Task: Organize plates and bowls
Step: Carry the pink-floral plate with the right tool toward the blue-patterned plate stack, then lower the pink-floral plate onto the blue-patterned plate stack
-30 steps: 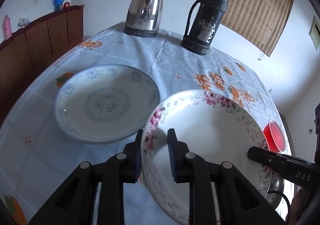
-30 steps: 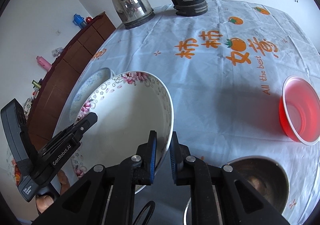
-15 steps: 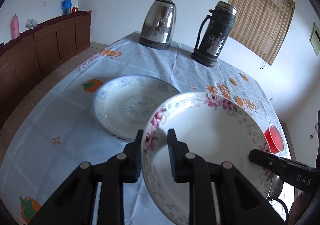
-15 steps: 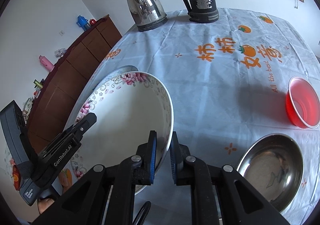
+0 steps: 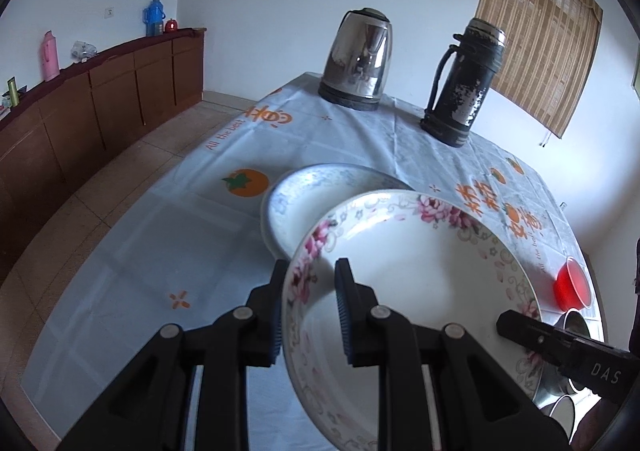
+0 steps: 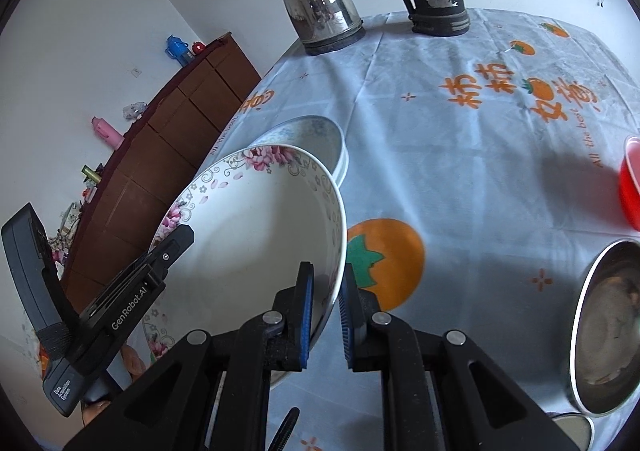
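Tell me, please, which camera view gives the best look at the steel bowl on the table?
The right wrist view: the steel bowl sits at its right edge, with its rim and dull inside in plain sight, though the frame cuts off part of it. The left wrist view shows only a sliver of it behind the flowered plate and the right gripper.

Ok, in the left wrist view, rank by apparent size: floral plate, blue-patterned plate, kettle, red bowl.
1. floral plate, nearest the camera, so inflated
2. blue-patterned plate, partly hidden behind it
3. kettle, close to the visible part of the blue plate, unsure
4. red bowl
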Demonstrator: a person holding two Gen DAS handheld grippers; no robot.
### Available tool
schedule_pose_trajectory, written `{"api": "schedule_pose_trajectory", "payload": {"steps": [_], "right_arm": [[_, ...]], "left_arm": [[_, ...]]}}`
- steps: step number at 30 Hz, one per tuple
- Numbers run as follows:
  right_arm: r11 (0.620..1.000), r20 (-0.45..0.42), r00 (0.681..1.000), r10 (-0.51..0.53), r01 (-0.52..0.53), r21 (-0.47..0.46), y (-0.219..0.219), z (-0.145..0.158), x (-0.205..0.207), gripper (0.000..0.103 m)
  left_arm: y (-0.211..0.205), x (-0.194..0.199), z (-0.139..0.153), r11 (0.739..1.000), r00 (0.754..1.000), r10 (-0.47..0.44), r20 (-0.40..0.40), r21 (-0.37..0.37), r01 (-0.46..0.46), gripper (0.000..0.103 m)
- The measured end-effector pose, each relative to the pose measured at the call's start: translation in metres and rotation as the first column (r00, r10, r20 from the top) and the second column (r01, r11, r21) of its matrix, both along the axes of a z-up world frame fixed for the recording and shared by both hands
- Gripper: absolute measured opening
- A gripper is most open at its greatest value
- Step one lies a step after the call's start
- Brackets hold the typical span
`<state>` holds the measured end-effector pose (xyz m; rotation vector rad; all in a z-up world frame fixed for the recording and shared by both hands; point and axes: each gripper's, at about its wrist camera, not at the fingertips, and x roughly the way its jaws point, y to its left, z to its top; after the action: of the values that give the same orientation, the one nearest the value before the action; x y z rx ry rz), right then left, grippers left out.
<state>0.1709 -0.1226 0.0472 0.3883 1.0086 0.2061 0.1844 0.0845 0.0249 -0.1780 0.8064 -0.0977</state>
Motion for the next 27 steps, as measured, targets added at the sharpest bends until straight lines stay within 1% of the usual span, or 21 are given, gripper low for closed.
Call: {"api": "schedule_pose_trajectory", "payload": {"steps": [13, 18, 27], "right_arm": [[0.997, 0.010, 0.999, -0.038, 0.037, 0.066, 0.016, -0.023, 0.029, 0.013], [0.996, 0.030, 0.998, -0.052, 0.049, 0.073, 0.016, -0.027, 0.041, 0.013], [0.995, 0.041, 0.997, -0.067, 0.064, 0.081, 0.015, -0.033, 0.068, 0.013]], "left_arm": [[0.015, 0.032, -0.015, 1.000, 1.000, 0.011, -0.008, 0.028, -0.010, 0.020], [0.019, 0.045, -0.021, 1.000, 1.000, 0.012, -0.007, 0.013, -0.011, 0.020], [0.016, 0.073, -0.021, 1.000, 1.000, 0.021, -0.002, 0.020, -0.021, 0.020]]}}
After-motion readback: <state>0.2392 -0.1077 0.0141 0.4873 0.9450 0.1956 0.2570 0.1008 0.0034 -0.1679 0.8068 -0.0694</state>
